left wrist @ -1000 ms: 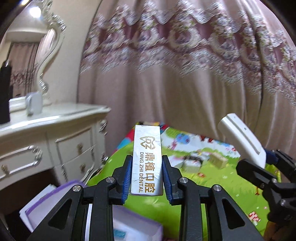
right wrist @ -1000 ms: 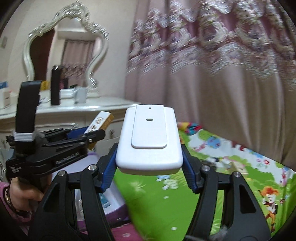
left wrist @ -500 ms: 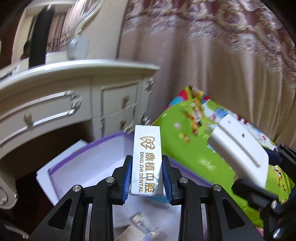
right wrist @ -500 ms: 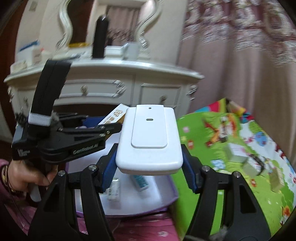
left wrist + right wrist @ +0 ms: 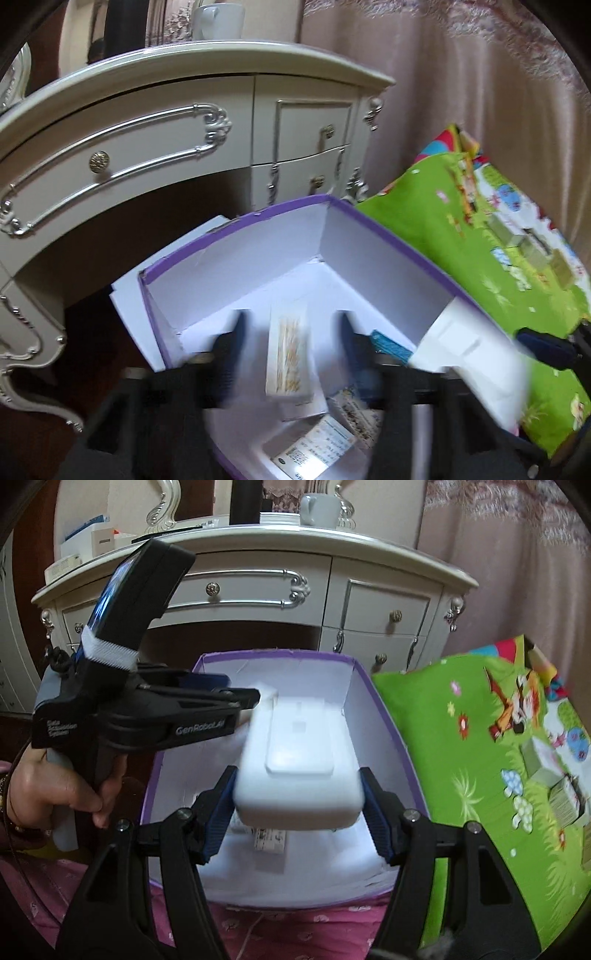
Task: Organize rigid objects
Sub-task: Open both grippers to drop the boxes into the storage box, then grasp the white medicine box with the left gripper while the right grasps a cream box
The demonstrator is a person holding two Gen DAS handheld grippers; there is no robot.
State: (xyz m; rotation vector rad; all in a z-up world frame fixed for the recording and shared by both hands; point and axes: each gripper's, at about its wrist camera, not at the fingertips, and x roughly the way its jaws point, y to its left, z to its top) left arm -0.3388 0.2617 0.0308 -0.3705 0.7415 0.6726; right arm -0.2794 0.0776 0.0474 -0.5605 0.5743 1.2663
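Over the open white box with a purple rim (image 5: 236, 225), my left gripper (image 5: 291, 343) has its jaws opening. The narrow silver carton (image 5: 288, 354) sits loose between them, with a gap on each side. Both are blurred. The same rim (image 5: 277, 653) shows in the right wrist view, where my right gripper (image 5: 297, 805) holds a white rounded device (image 5: 299, 768) between its blue pads above the box. Its jaws are starting to open. The left gripper (image 5: 253, 698) reaches in from the left, held by a hand (image 5: 66, 786).
Small packets (image 5: 317, 443) and a teal item (image 5: 391, 343) lie inside the box. A cream dresser (image 5: 258, 572) with a mug (image 5: 319, 507) stands behind it. A green play mat (image 5: 461, 738) with small cartons (image 5: 546, 764) lies to the right. Pink cloth (image 5: 295, 930) is in front.
Both grippers came down and tilted over the purple-rimmed box. The left jaws spread and let go of the silver carton. The right gripper still has the white device.
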